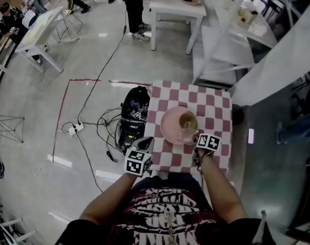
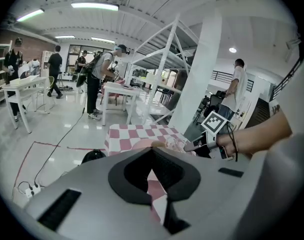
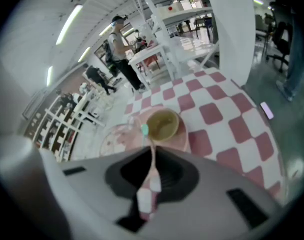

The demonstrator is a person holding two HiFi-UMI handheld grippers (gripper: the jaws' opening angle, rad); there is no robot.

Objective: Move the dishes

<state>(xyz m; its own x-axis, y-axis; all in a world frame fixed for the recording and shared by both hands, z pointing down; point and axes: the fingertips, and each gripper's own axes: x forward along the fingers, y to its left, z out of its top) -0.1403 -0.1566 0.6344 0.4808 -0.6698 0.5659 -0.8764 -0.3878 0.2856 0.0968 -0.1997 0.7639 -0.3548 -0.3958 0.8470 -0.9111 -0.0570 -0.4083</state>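
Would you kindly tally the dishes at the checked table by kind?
Plate: 1
Bowl: 1
Glass: 1
Total: 3

Left tongs [image 2: 159, 184] shut, empty; right tongs [image 3: 149, 190] pinch a thin handle [image 3: 153, 159].

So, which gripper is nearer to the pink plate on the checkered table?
Right. The right gripper sits at the pink plate's near-right rim, by the bowl; the left gripper hangs over the table's near-left edge, clear of the plate.
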